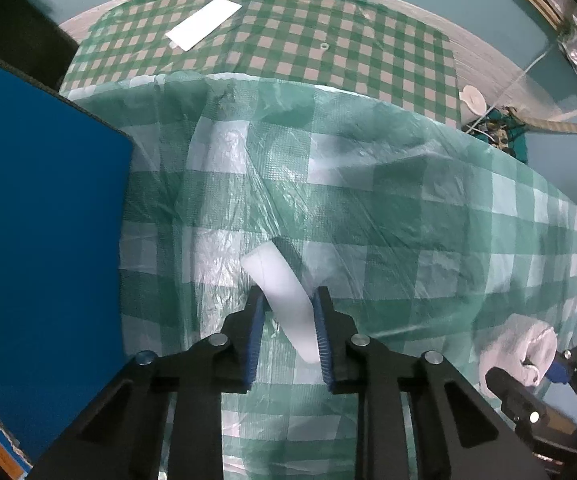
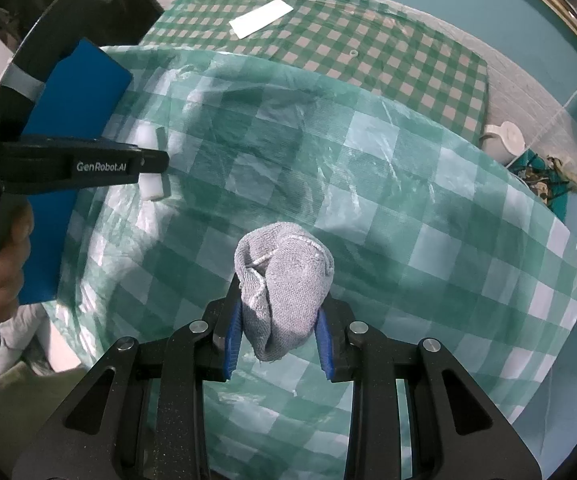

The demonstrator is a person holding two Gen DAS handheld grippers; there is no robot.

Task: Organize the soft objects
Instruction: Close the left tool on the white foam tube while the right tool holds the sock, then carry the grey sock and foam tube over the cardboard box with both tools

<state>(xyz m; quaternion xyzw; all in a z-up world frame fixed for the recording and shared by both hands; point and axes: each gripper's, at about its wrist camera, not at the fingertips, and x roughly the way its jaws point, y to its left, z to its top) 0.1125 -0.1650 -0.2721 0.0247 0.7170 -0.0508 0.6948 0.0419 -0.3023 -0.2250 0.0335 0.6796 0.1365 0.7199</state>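
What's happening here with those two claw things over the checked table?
A person is sorting soft items using two handheld tools. The left gripper is shut on a white foam strip, and the right gripper is shut on a bunched grey cloth. Both hang over a table under a green checked plastic sheet, beside a blue board.

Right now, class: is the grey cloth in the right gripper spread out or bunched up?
Bunched up: the grey cloth sits as a rolled lump between the right gripper's blue pads.

There were two tongs, one white foam piece point(image 1: 284, 304) at 6 o'clock, one grey cloth point(image 2: 284, 284), one blue board point(image 1: 44, 240) at 9 o'clock, one white card point(image 1: 204, 24) at 12.
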